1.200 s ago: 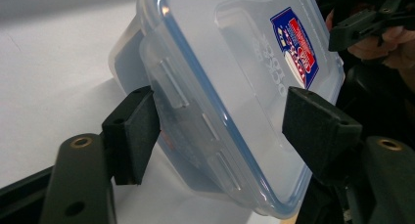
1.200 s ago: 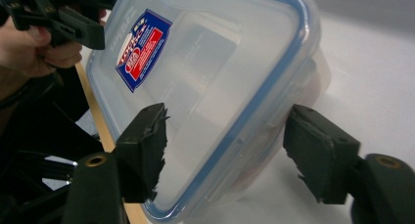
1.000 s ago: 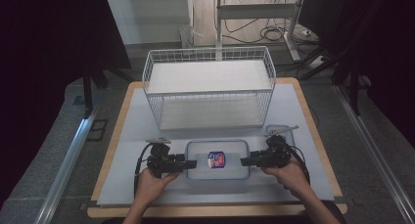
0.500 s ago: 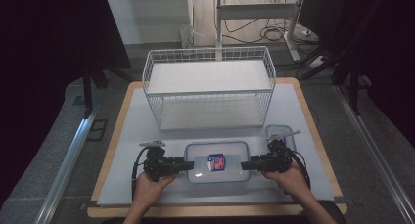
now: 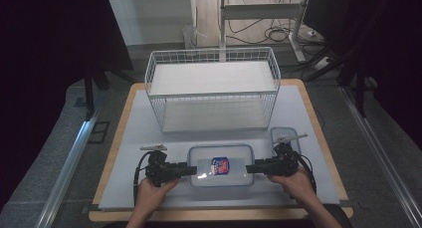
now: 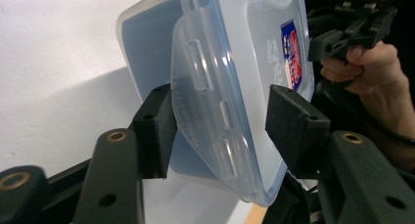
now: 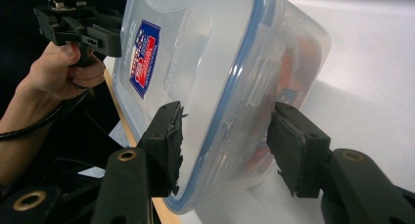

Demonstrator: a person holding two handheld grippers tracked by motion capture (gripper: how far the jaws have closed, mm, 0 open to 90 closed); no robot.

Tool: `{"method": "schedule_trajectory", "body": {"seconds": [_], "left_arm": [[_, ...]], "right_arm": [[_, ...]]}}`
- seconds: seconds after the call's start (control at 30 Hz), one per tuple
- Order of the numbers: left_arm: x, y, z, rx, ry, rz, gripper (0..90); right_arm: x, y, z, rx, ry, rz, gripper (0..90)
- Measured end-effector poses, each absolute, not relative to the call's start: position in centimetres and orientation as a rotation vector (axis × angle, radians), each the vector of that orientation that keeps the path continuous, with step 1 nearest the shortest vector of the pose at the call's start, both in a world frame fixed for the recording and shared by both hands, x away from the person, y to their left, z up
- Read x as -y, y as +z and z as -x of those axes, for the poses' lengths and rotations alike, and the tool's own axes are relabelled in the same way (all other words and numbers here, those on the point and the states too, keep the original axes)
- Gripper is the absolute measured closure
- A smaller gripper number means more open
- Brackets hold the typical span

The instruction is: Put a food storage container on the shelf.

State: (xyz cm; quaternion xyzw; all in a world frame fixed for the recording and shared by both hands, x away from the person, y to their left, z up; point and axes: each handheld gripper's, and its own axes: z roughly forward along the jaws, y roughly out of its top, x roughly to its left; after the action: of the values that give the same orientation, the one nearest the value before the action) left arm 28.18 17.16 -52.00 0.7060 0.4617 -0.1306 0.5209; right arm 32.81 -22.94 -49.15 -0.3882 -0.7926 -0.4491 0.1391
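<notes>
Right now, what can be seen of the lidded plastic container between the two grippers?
The container is a clear, rectangular plastic box with rounded corners, a blue-rimmed lid with side clip flaps, and a red, white and blue sticker on the lid. It sits near the front of the table, before the wire basket. The left gripper and right gripper straddle its short ends, jaws over lid and underside. Whether the pads press is unclear.

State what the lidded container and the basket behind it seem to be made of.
Container: probably clear, glossy plastic; the table shows through it, and its lid has moulded latch flaps and a blue seal. Basket: apparently white-coated metal wire, a thin open grid.
</notes>
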Motion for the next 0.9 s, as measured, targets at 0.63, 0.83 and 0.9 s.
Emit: {"method": "schedule_trajectory", "body": {"seconds": [0.63, 0.83, 0.9], "left_arm": [[-17.8, -51.5, -28.3, -1.144, -0.291, -1.634, 51.5], [-18.1, -50.5, -28.5, -1.119, -0.273, -1.614, 51.5], [-18.1, -50.1, -28.7, -1.113, -0.262, -1.62, 51.4]], "right_arm": [[22.8, -49.1, -32.7, 2.212, -1.375, 1.177, 56.0], [23.1, -48.4, -32.9, 2.149, -1.43, 1.156, 57.7], [23.1, -48.1, -33.0, 2.156, -1.445, 1.149, 57.7]]}}
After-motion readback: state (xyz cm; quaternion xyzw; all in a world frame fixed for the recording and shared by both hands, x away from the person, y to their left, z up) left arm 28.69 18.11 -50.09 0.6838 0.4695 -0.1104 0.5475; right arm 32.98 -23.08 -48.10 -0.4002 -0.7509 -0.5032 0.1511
